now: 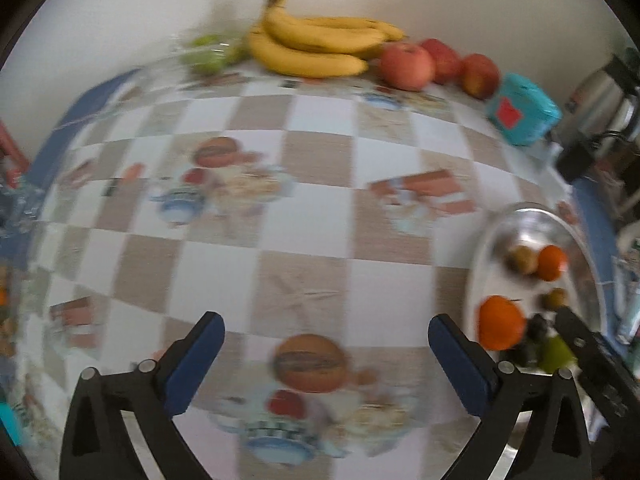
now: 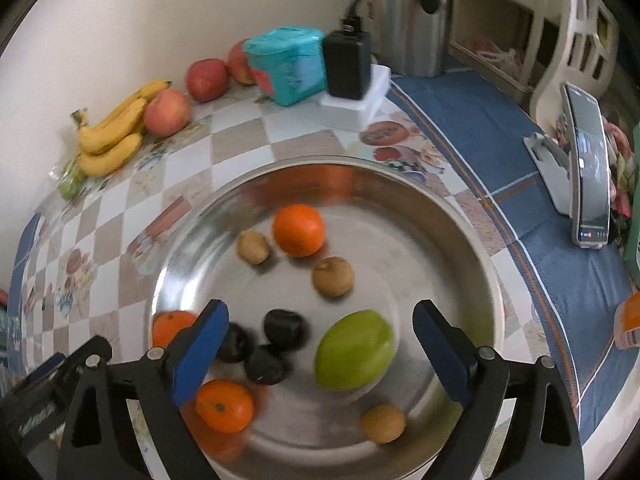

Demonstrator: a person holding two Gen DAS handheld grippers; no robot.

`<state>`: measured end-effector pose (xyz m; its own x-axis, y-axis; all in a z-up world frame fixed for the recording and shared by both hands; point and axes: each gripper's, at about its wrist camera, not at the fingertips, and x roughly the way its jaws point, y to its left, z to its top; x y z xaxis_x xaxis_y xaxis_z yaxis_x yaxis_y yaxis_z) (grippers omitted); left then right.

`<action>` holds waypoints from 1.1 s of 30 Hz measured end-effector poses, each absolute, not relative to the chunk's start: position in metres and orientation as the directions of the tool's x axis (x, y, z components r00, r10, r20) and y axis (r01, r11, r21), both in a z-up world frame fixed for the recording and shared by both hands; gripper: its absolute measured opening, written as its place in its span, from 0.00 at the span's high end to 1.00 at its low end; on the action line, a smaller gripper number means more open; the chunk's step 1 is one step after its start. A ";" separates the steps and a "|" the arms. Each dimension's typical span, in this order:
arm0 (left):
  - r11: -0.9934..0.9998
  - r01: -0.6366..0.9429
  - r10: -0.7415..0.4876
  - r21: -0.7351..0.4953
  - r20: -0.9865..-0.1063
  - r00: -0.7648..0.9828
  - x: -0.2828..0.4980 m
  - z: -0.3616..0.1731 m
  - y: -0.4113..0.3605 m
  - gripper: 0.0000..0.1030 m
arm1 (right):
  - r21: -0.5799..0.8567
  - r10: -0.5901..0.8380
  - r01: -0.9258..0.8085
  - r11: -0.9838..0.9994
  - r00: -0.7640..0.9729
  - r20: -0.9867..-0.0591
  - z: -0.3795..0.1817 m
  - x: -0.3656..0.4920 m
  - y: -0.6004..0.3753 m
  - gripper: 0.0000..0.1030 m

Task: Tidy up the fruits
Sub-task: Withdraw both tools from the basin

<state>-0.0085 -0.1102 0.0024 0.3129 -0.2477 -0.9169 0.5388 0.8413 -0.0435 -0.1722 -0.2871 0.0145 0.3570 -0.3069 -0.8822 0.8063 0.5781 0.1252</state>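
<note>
Blue-padded fingers of the right gripper stand spread wide over the steel bowl, nothing between the pads and nothing gripped. Just ahead of them in the bowl lie a green mango, dark plums, oranges and small brown kiwis. One orange sits beside the left finger, another partly behind it.

Equally wide, the left gripper hangs empty over bare checked tablecloth, the bowl off to its right.

Far ahead of both, against the cream wall, lie bananas, red apples and a teal box. Beside the box sit a black adapter on a white block, and a steel flask.

Motion blur smears the cloth's prints; a greenish bag left of the bananas is too blurred to identify.
</note>
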 end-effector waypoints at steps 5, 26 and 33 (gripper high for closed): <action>0.871 0.491 -0.205 0.004 -0.906 0.370 -0.006 0.007 -0.085 0.00 | 0.149 -0.294 0.770 0.620 0.405 -0.866 0.023 -0.170 -0.262 0.09; 0.887 0.442 -0.125 0.129 -0.857 0.500 -0.050 0.028 -0.020 0.00 | 0.165 -0.287 0.732 0.661 0.450 -0.845 0.040 -0.197 -0.198 0.09; 0.895 0.438 -0.162 0.084 -0.854 0.495 -0.052 0.036 -0.011 0.00 | 0.145 -0.300 0.722 0.676 0.450 -0.841 0.047 -0.197 -0.192 0.09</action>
<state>-0.0521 -0.0112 0.0363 0.4947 -0.1620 -0.8538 0.4379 0.8951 0.0839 -0.1973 -0.1919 0.0467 0.4498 -0.2999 -0.8413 0.7224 0.6760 0.1453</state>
